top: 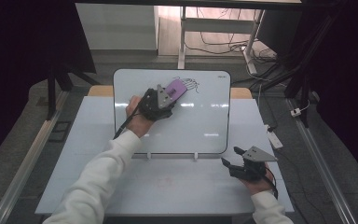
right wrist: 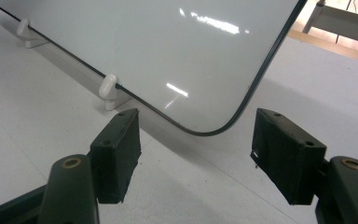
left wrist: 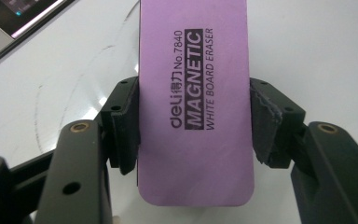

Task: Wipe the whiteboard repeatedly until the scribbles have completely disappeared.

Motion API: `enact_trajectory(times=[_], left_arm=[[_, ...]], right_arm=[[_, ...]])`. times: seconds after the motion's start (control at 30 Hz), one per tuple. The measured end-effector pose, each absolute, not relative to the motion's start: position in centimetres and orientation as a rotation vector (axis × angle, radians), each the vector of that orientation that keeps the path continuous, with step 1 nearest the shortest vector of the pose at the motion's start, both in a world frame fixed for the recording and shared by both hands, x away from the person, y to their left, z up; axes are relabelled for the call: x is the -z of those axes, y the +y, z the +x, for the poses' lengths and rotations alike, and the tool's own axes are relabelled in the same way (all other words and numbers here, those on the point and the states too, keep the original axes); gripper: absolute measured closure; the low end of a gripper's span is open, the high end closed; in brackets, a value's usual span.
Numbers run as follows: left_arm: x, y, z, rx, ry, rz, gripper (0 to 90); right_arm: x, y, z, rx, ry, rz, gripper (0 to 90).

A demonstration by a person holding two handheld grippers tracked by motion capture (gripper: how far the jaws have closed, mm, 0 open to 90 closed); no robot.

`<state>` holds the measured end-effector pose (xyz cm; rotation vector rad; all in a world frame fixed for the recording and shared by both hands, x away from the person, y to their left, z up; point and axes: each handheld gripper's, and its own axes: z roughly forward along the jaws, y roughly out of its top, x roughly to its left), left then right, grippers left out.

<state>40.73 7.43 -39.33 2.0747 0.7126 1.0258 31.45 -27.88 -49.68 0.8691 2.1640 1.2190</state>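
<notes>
A pale grey-white rectangular tabletop (top: 177, 186) carries a glossy white rectangular whiteboard with a thin black rounded rim (top: 200, 126), which lies across the tabletop's far half and rests at its near edge on two small white plastic clips (right wrist: 108, 87). Ceiling lights reflect off the whiteboard as bright streaks. Beyond the whiteboard the room is dim: grey carpet floor, white metal legs of another desk (top: 182, 37) with loose black cables around them, and dark curtains at both sides. Grey metal rails run along the floor on either side of the whiteboard's tabletop.

The left claw (top: 170, 95) is over the whiteboard's upper middle, pinching a flat lilac rectangular eraser with rounded corners (left wrist: 195, 102) by its two long edges; both pads press against its sides. The eraser lies flat on the whiteboard, just beside thin black scribbled pen lines (top: 191, 84) near the whiteboard's far edge. Faint curved grey smears show on the whiteboard by the eraser in the left gripper view. Black print on the eraser reads "deli", Chinese characters, "No.7840", "MAGNETIC" in a black box, and "WHITE BOARD ERASER".

The right claw (top: 230, 156) rests on the tabletop just off the whiteboard's near right corner, its jaws spread apart and holding nothing. A small white adapter block (top: 275, 139) lies on the floor right of the whiteboard.
</notes>
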Motion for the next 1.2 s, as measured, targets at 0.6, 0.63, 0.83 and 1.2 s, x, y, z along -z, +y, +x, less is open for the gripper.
enact_trajectory(times=[0.6,0.63,0.83,1.2], left_arm=[[39.6,13.4,40.1,-1.041,0.898,2.001,41.4],[39.7,12.6,40.1,-1.037,0.877,2.008,41.4],[39.9,8.1,40.5,-1.006,0.778,2.038,41.4],[38.9,4.1,41.6,-0.962,0.697,2.077,41.4]], right_arm=[[49.6,-27.9,31.3,-1.214,2.154,0.868,31.4],[49.6,-27.8,31.3,-1.215,2.155,0.865,31.5],[49.6,-27.9,31.4,-1.218,2.155,0.864,31.5],[49.7,-28.0,31.4,-1.218,2.159,0.863,31.4]])
